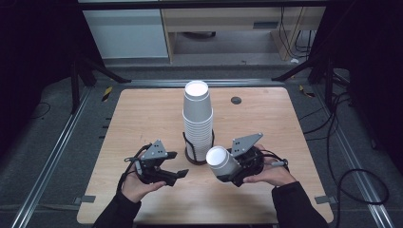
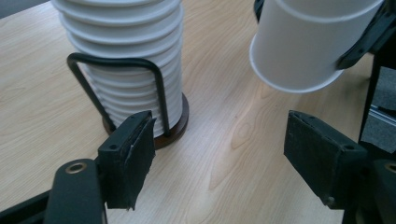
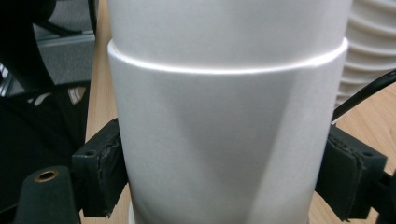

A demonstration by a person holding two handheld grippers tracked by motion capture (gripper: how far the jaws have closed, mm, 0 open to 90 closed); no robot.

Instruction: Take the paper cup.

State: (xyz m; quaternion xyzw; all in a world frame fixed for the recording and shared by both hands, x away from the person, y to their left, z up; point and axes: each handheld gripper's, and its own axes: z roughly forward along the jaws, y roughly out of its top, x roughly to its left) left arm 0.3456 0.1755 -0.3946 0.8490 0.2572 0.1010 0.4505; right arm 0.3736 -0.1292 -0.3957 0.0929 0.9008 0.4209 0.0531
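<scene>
We hold a white cup in our right gripper, lifted off the counter and tipped on its side, its closed base turned up and toward the left in the high view. In the right gripper view the two fingers press on opposite sides of the cup, and its wall shows a soft crease between them. A raised seam runs round the cup above the fingers, so this may be two cups nested together; we cannot tell for sure.

Our left gripper sits low over the counter, just left of the cup, with its fingers spread wide and nothing between them. In the left gripper view the cup hangs above and ahead of the far finger, not touching it.

Between and a little beyond the two grippers stands the stack of white cups, upside down and upright in a black wire holder on a round dark base. The stack rises well above the holder's loop. The held cup is near the holder, to its right, and apart from the stack.
</scene>
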